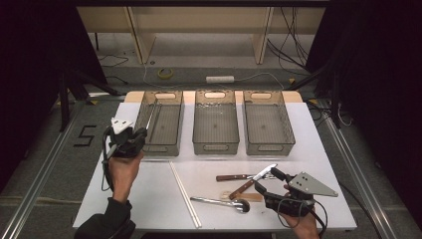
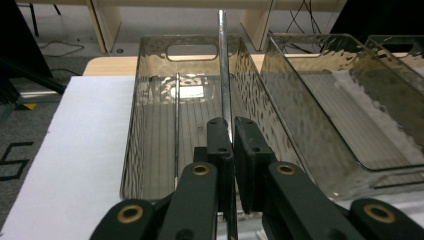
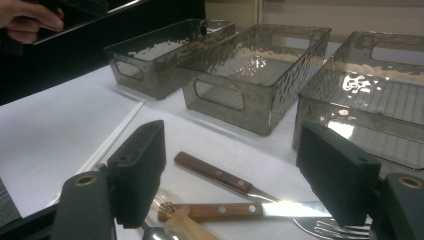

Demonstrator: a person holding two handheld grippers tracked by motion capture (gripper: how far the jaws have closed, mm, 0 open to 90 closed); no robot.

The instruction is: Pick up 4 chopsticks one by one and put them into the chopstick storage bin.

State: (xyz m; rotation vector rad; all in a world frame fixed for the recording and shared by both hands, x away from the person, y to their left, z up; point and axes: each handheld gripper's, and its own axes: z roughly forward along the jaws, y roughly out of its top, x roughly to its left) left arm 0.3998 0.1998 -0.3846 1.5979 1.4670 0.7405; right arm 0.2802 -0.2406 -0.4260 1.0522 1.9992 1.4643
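**Metal chopstick held over the left bin**

On the white-covered rectangular table (image 1: pixel 149 199), three clear smoky plastic bins (image 1: pixel 214 128) are sitting in a row. Over the leftmost bin (image 2: pixel 150 125), the left gripper (image 2: pixel 231 131) is clamping a thin silver metal chopstick (image 2: pixel 223 65), pointing it forward along the bin. Nearer the person, the right gripper (image 3: pixel 230 170) is hovering with jaws spread wide, gripping nothing, above two wooden-handled knives (image 3: pixel 215 176)
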